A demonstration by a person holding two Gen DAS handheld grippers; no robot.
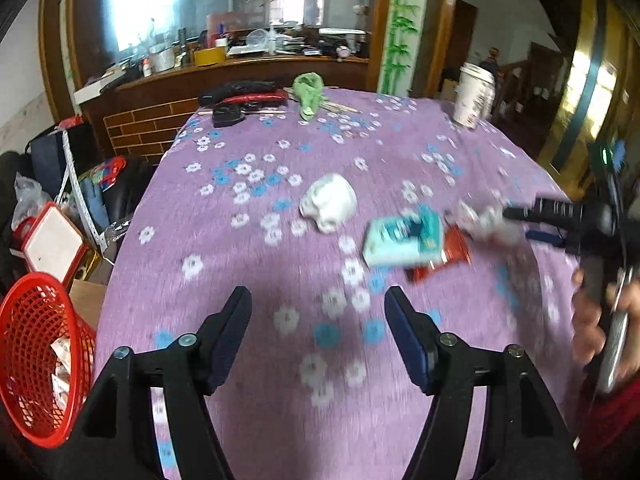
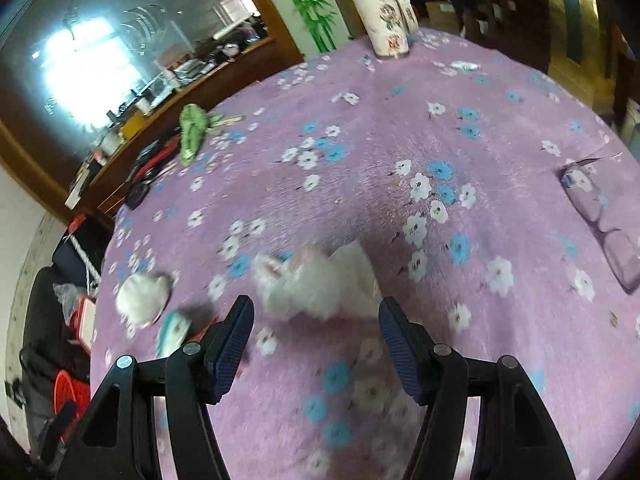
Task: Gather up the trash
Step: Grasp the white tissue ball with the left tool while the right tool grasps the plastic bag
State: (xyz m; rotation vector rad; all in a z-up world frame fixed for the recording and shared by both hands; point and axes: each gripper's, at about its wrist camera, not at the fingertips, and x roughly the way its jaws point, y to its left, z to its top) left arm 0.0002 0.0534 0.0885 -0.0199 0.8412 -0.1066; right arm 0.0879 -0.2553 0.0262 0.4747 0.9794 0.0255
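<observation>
My left gripper (image 1: pixel 319 300) hangs open over the purple flowered tablecloth (image 1: pixel 240 264), nothing between its fingers. Ahead of it lie a crumpled white tissue (image 1: pixel 330 206), a teal and white box (image 1: pixel 404 240) and a red wrapper (image 1: pixel 444 258). A second white tissue (image 1: pixel 488 220) lies at the tips of my right gripper (image 1: pixel 516 224), which comes in from the right. In the right wrist view my right gripper (image 2: pixel 316 304) is open, with that blurred tissue (image 2: pixel 316 284) just beyond its fingertips and the pads apart from it. The other tissue (image 2: pixel 142 296) and the box (image 2: pixel 172 330) lie to its left.
A red mesh basket (image 1: pixel 36 356) with some scraps inside stands beside the table at the lower left. A flowered paper cup (image 1: pixel 474 96), a green crumpled piece (image 1: pixel 308 94) and black items (image 1: pixel 240 96) sit at the far edge. Glasses (image 2: pixel 600 216) lie at the right.
</observation>
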